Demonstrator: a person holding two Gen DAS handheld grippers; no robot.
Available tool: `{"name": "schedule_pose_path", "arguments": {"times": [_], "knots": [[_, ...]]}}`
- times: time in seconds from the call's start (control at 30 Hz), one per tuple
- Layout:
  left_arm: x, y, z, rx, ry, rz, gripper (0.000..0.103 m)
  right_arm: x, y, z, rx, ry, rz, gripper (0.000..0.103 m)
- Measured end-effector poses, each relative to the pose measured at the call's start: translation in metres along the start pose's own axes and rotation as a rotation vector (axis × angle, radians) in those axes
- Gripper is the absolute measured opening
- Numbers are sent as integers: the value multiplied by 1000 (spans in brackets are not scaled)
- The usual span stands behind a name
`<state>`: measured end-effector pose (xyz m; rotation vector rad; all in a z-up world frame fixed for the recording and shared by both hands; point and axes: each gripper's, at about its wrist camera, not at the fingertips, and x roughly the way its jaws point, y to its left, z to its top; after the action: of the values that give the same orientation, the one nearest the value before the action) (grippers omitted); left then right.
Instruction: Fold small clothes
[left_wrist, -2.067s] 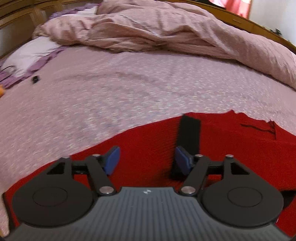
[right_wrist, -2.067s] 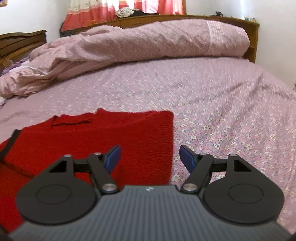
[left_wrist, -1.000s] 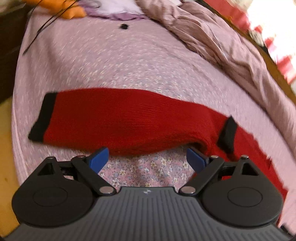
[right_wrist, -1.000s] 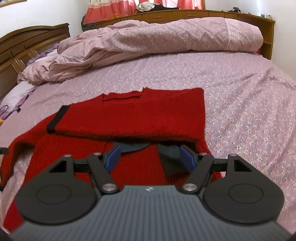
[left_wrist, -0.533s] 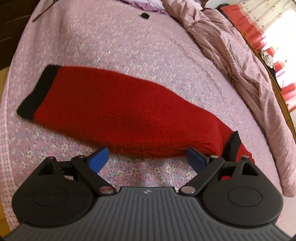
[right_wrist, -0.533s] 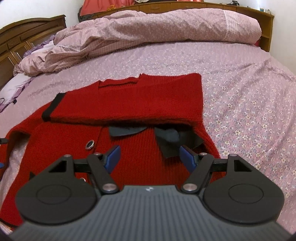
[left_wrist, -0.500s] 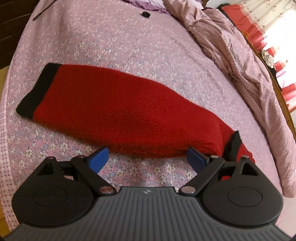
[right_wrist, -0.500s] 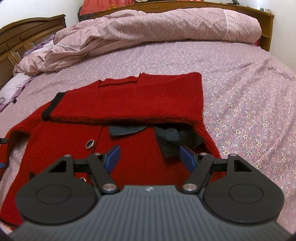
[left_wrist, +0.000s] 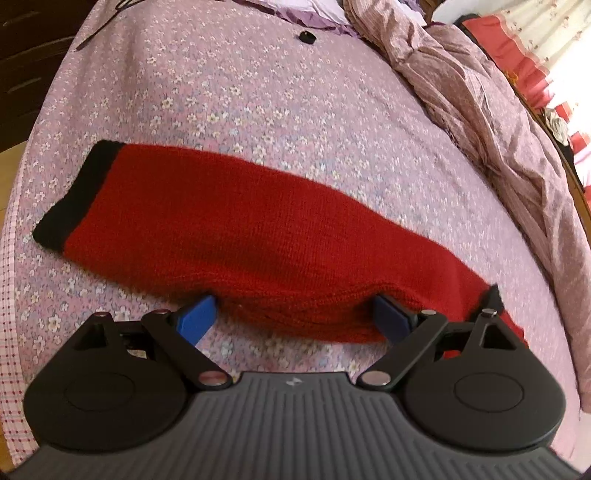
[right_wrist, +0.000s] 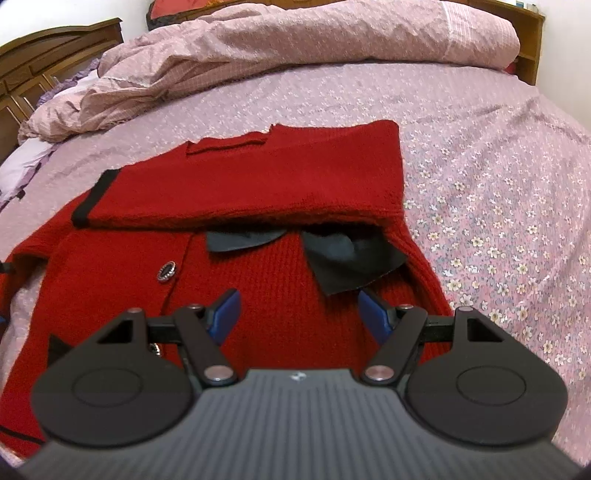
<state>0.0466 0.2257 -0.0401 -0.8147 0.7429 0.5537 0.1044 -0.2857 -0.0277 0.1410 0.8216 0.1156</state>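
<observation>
On the left of the bed's floral sheet (left_wrist: 258, 92), the red cardigan's left sleeve (left_wrist: 229, 221) lies stretched out flat, its black cuff (left_wrist: 74, 201) pointing away from the body, not yet folded in. The left claw (left_wrist: 293, 319) is spread wide and empty, its blue fingertips (left_wrist: 194, 319) touching or just short of the sleeve's near edge where it meets the shoulder; whether they press the knit cannot be told. Further right, in the right wrist view, the red cardigan (right_wrist: 258, 280) lies front up near the bed's edge, with the other sleeve (right_wrist: 243, 184) already laid across the chest, its black cuff (right_wrist: 94, 197) toward the left. Below that fold a dark collar (right_wrist: 347, 254) and one round button (right_wrist: 167, 271) show. The right claw (right_wrist: 299, 314) hovers released over the cardigan's front, gripping nothing. By this layout the fold looks roughly a third done: one sleeve in, one sleeve and the body fold left. A rumpled quilt (right_wrist: 295, 48) lies bunched beyond. No brand, label or legible writing shows on the garment; only a small emblem, too small to read, sits on each claw's housing.
</observation>
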Motion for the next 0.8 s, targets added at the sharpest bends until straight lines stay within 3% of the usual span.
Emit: {"name": "schedule_pose_path", "arguments": {"times": [0.8], "knots": [[17,-6,6,37,-52,46,93,6,7,2,-19,28,1,72]]}}
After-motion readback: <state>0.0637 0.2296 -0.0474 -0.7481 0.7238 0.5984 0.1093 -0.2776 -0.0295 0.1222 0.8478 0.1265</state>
